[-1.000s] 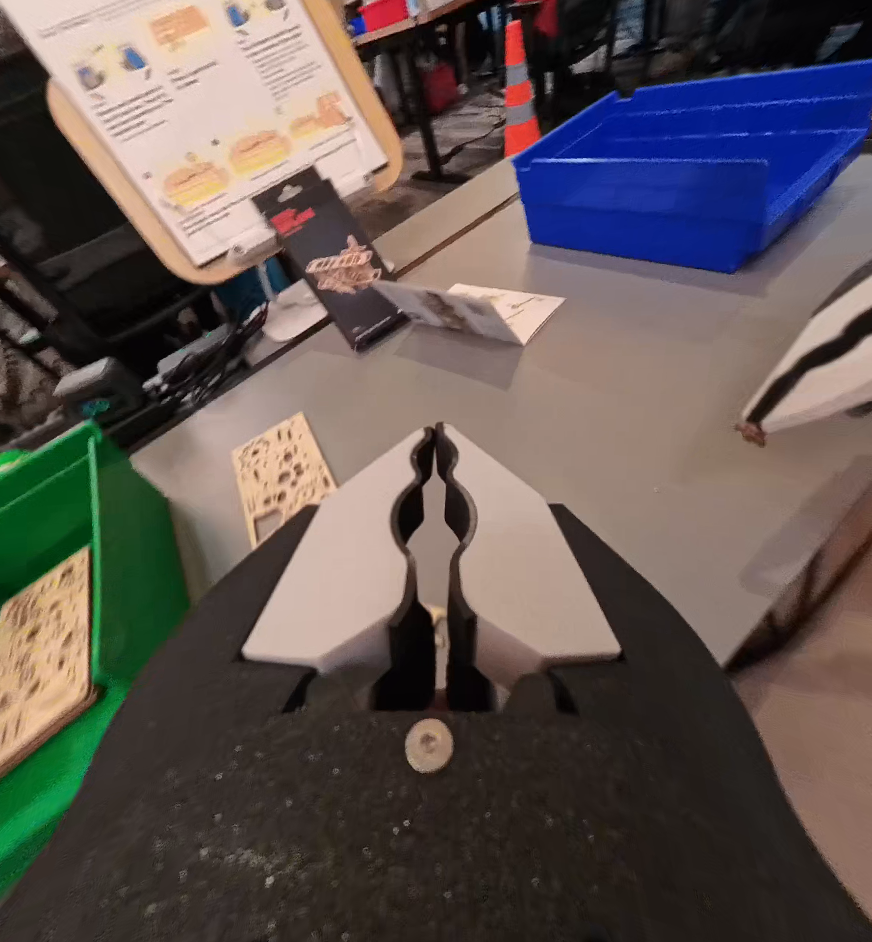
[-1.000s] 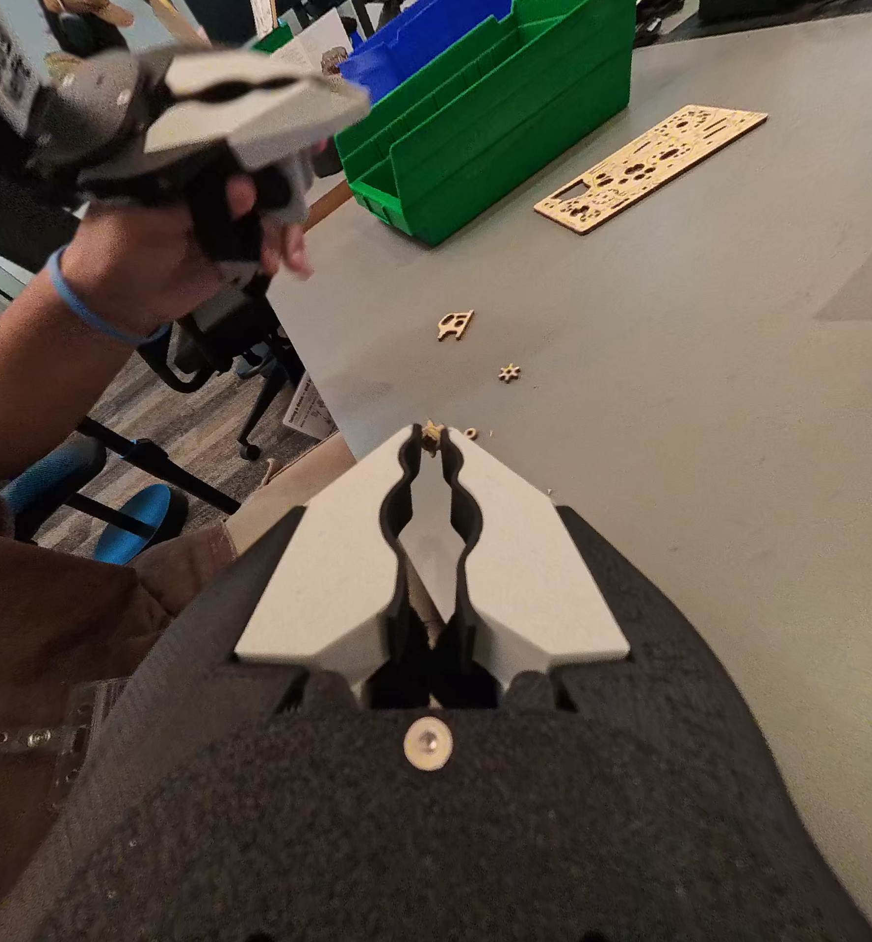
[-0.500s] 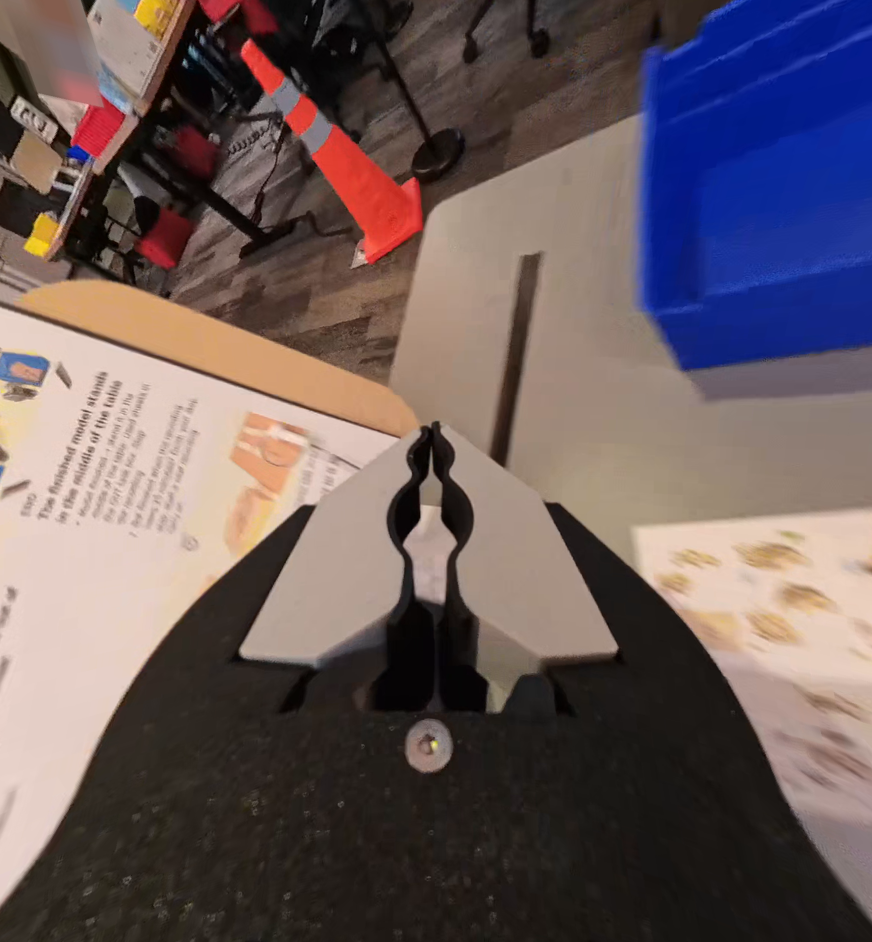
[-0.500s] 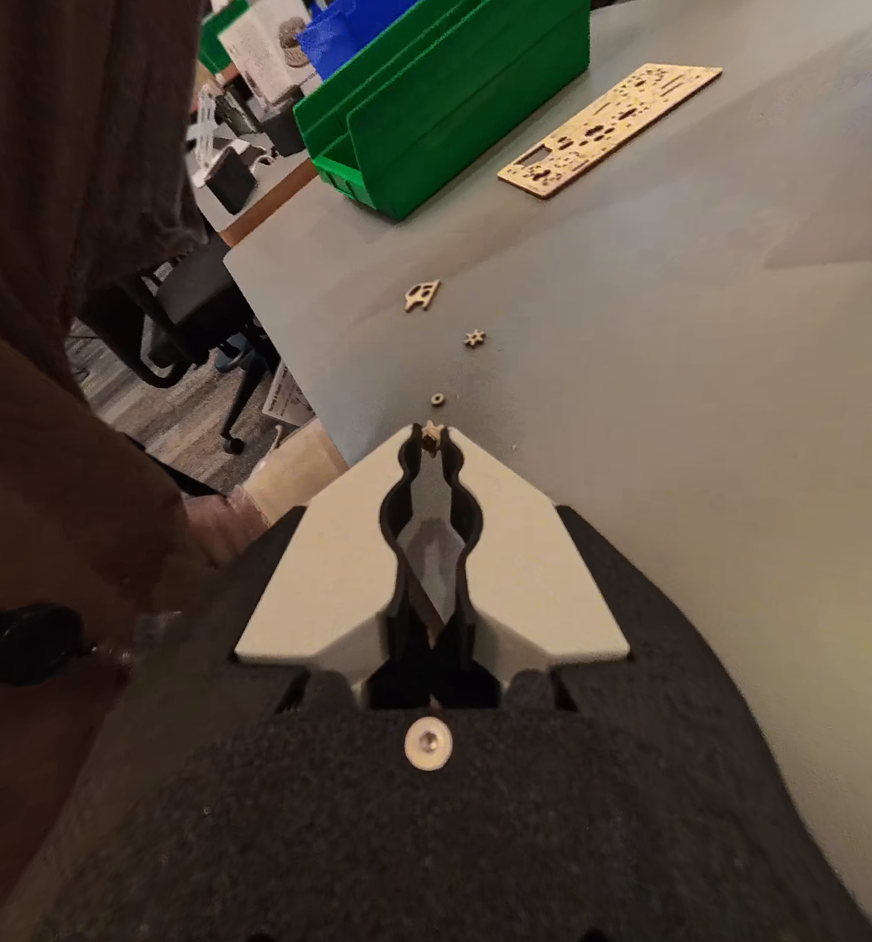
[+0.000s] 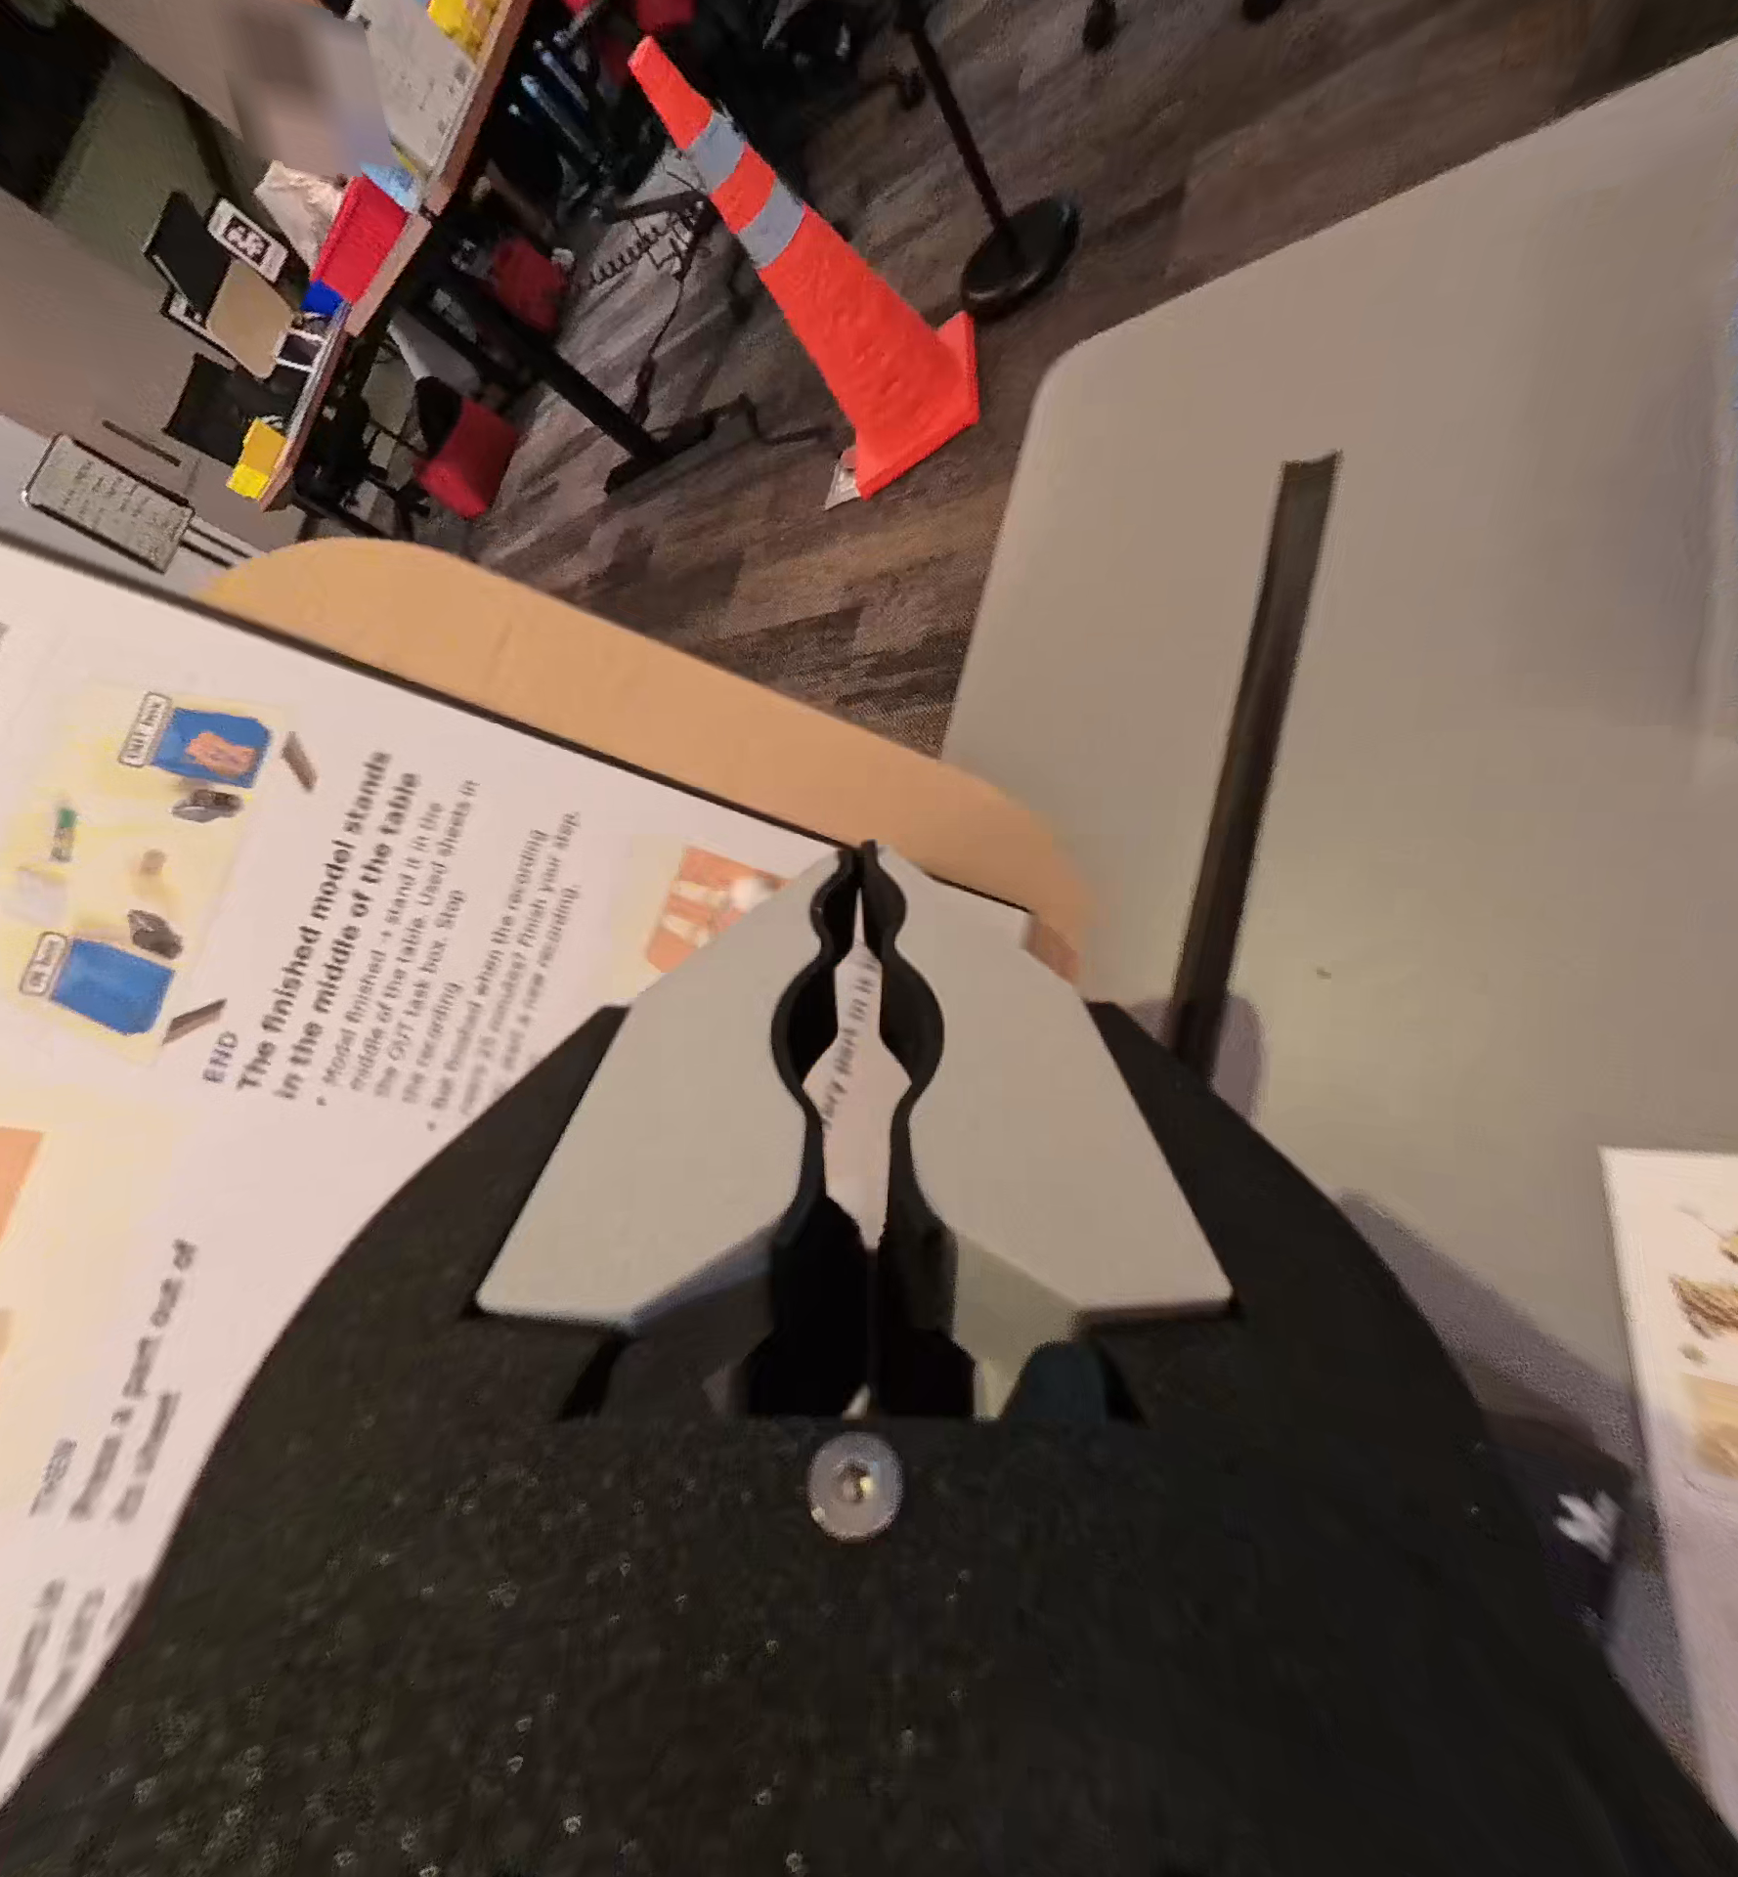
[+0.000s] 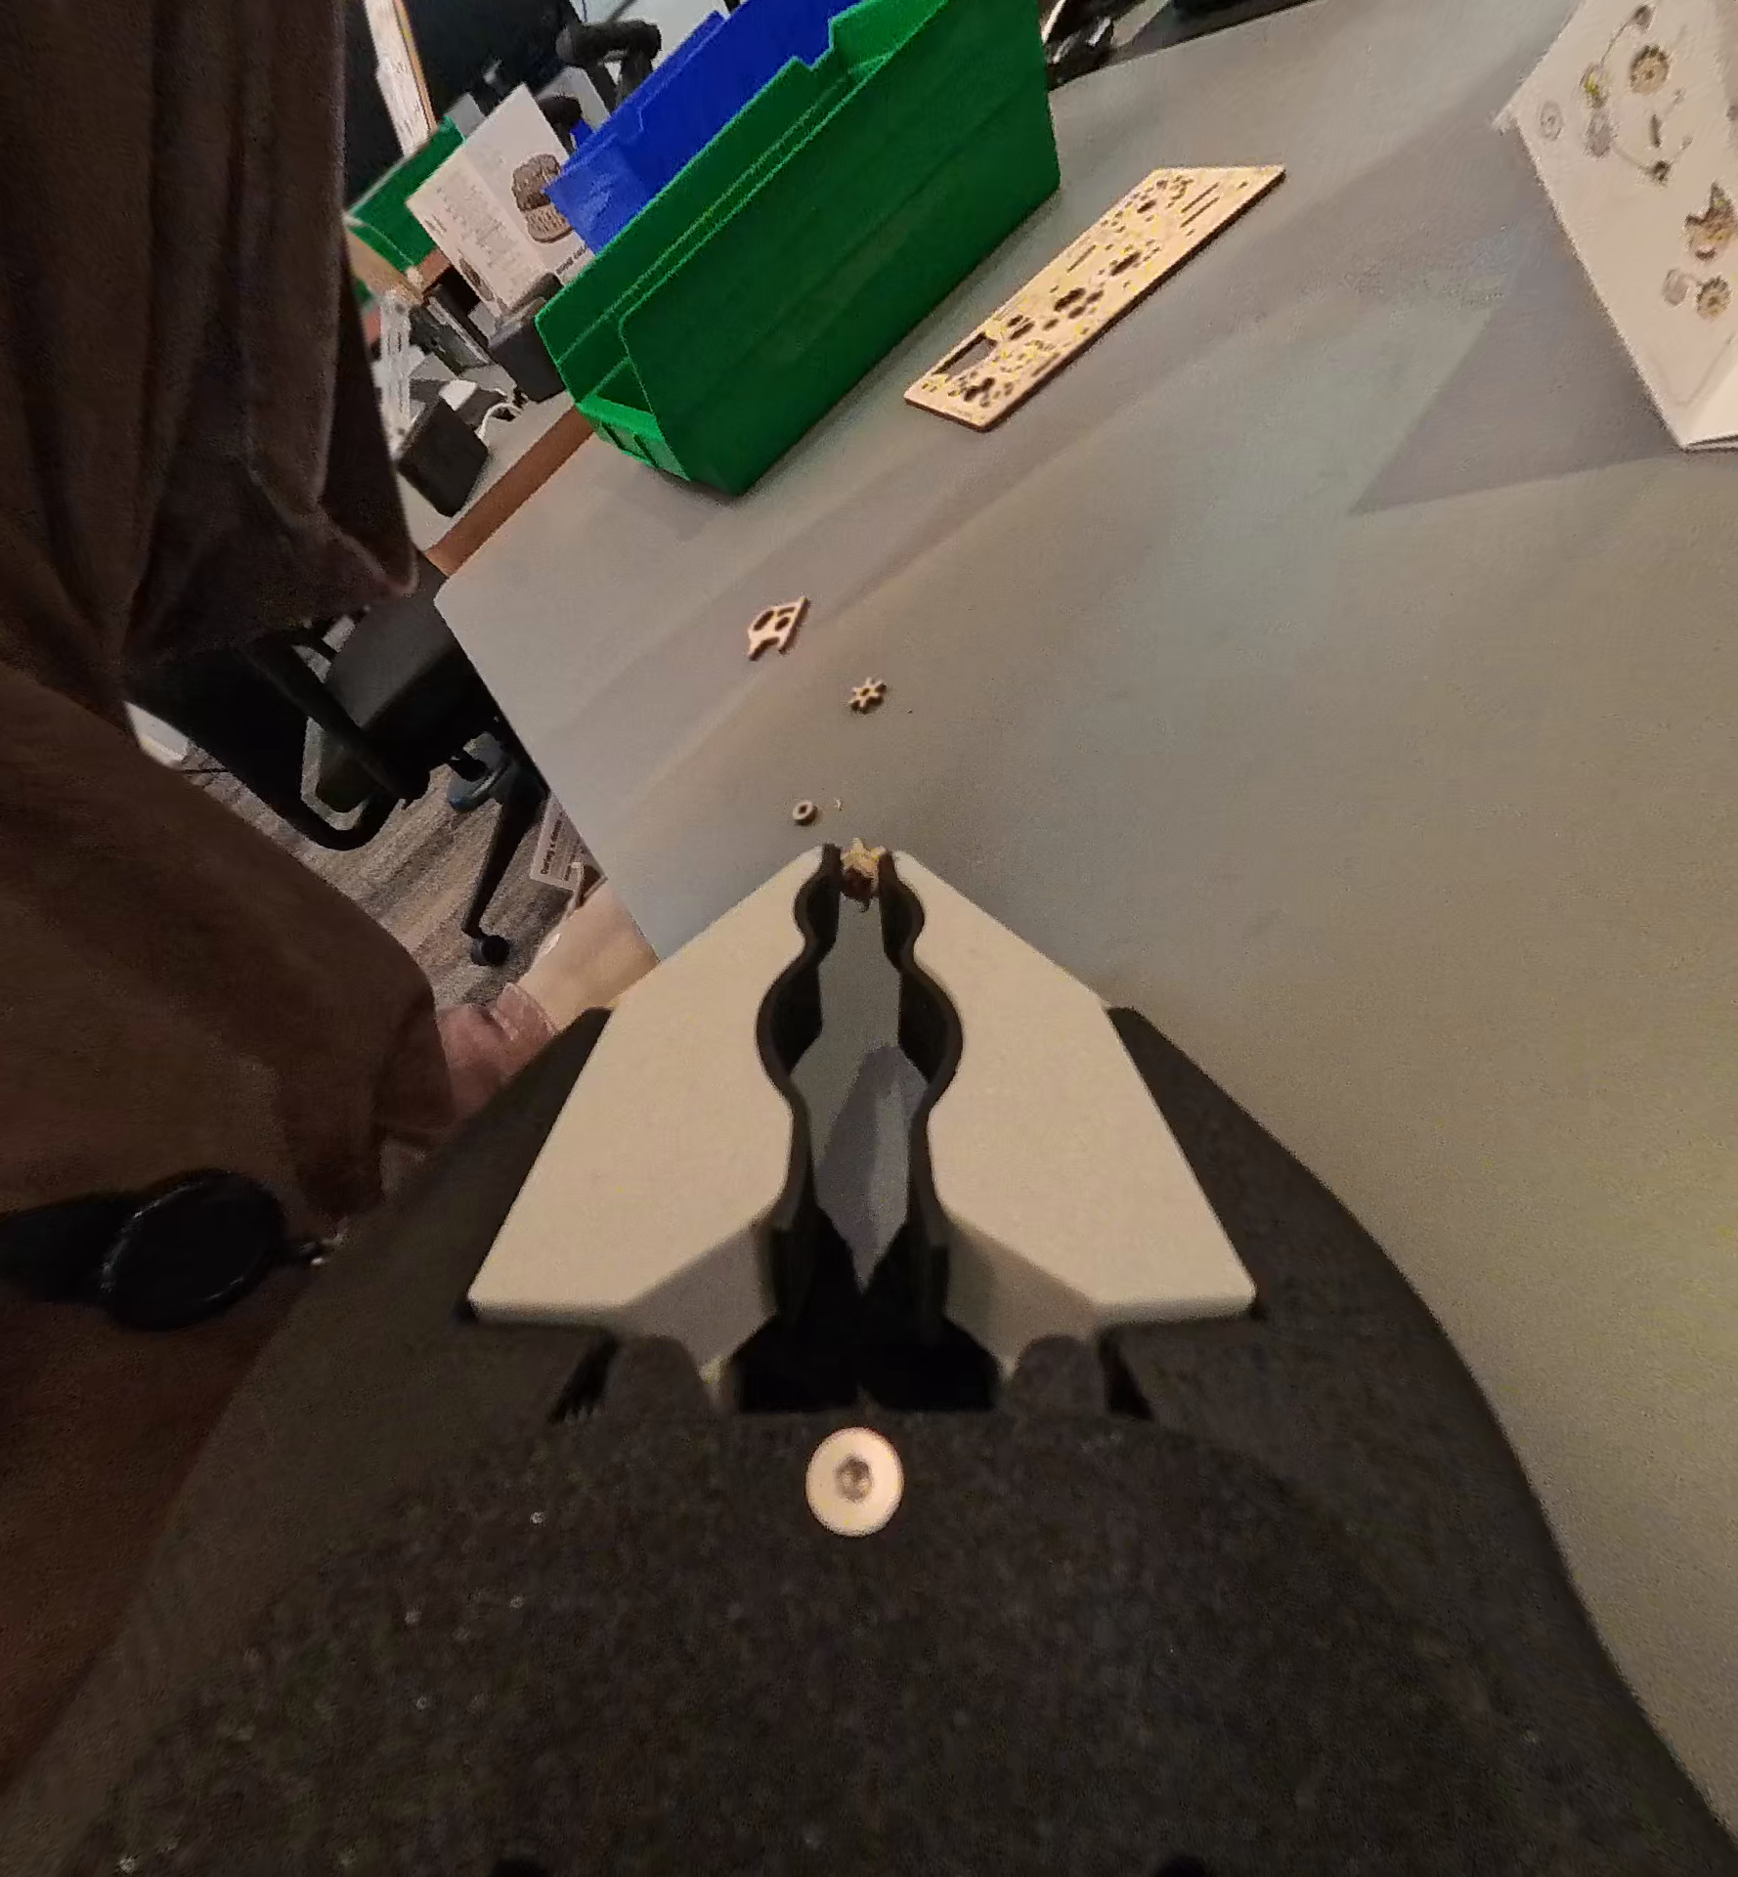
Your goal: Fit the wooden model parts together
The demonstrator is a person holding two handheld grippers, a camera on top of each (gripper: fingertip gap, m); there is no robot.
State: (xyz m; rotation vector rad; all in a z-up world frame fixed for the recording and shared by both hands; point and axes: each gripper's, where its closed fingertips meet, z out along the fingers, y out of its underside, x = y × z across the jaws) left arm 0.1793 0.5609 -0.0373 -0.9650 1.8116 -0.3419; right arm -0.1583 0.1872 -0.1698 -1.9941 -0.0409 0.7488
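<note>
My right gripper (image 6: 857,863) is shut on a tiny wooden part (image 6: 859,871) pinched at its tips, held low over the grey table (image 6: 1302,813). Loose on the table beyond it lie a small wooden ring (image 6: 803,812), a small wooden gear (image 6: 867,696) and a larger cut-out wooden piece (image 6: 777,629). A punched wooden sheet (image 6: 1099,295) lies farther off. My left gripper (image 5: 863,863) is shut and empty, raised in front of an instruction sheet on a clipboard (image 5: 286,965).
A green bin (image 6: 824,264) stands at the table's far left with a blue bin (image 6: 682,122) behind it. A white instruction leaflet (image 6: 1698,203) lies at the right, also in the left wrist view (image 5: 1728,1422). A person's brown sleeve (image 6: 134,609) fills the left. An orange cone (image 5: 824,295) stands on the floor. Spacing between my two grippers at the tips: around 50 centimetres. To reach the small wooden gear (image 6: 867,696) in a straight line is about 15 centimetres for my right fingers, about 55 centimetres for my left.
My left gripper swung up and away from the table to face the clipboard sheet and the room. My right gripper kept the tiny part and drew back a little from the loose pieces.
</note>
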